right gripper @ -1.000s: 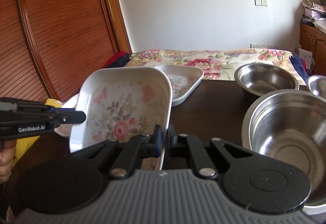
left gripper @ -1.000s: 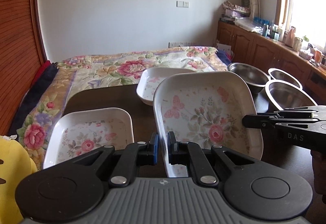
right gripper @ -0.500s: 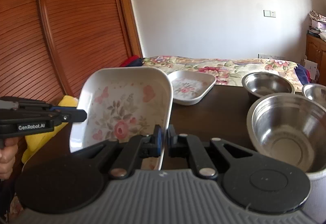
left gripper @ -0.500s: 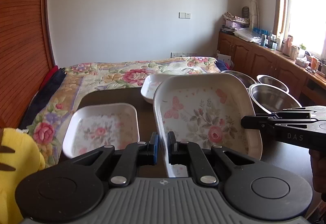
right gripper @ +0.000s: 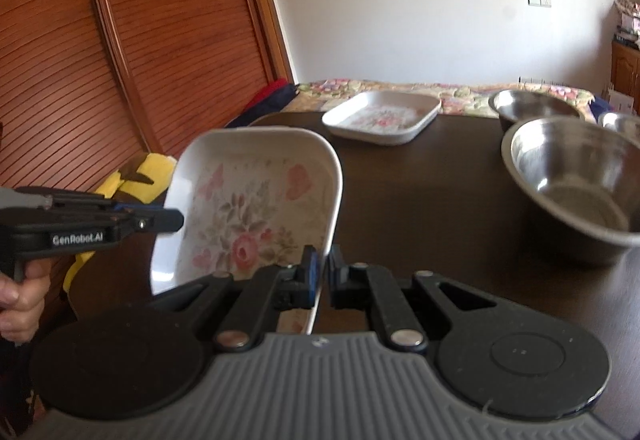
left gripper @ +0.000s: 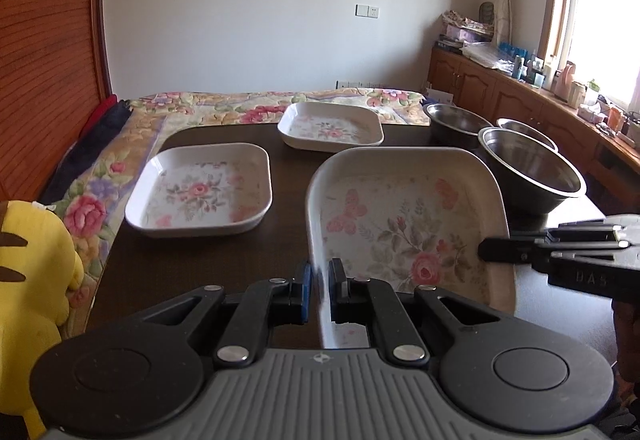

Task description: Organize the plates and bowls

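Observation:
A white floral plate is held tilted above the dark table by both grippers. My left gripper is shut on its left rim. My right gripper is shut on the right rim of the same plate. In each wrist view the other gripper shows side-on across the plate: the right gripper and the left gripper. Two more floral plates lie flat on the table, one at left and one at the far middle. Three steel bowls stand at the right.
A yellow plush toy sits off the table's left edge. A bed with a floral cover lies beyond the far edge. Wooden cabinets run along the right wall. A person's hand grips the left handle.
Both grippers, still shut on the plate, have risen and drawn back. The dishes on the table now look farther off, and more of the tabletop shows.

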Demonstrator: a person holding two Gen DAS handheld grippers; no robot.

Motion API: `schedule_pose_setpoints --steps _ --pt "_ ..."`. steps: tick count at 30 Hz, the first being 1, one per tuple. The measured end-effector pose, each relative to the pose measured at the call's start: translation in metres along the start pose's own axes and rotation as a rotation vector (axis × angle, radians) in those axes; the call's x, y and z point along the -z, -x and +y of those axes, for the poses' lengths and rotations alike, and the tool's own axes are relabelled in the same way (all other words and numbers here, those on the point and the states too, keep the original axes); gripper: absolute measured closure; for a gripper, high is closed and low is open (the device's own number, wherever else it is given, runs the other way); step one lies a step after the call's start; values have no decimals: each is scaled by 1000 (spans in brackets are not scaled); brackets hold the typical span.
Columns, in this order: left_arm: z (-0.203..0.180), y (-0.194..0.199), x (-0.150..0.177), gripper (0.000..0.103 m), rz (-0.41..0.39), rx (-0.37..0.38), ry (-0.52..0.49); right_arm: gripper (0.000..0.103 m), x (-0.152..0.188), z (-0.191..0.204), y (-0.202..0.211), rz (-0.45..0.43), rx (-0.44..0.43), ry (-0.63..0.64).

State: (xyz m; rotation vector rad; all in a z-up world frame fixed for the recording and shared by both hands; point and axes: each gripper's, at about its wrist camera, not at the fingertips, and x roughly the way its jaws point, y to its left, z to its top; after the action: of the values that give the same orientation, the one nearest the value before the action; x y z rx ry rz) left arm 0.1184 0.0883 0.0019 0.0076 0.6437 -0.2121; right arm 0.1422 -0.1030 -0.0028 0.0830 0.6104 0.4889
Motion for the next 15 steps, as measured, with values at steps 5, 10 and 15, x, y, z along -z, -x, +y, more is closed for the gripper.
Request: schedule_pose_setpoints --steps 5,10,15 --pt "-2 -10 3 94 26 3 -2 94 7 1 -1 16 6 -2" --pt "0 -19 5 94 44 12 0 93 11 -3 -6 32 17 -13" --pt "0 -27 10 94 63 5 4 91 15 -3 -10 48 21 -19"
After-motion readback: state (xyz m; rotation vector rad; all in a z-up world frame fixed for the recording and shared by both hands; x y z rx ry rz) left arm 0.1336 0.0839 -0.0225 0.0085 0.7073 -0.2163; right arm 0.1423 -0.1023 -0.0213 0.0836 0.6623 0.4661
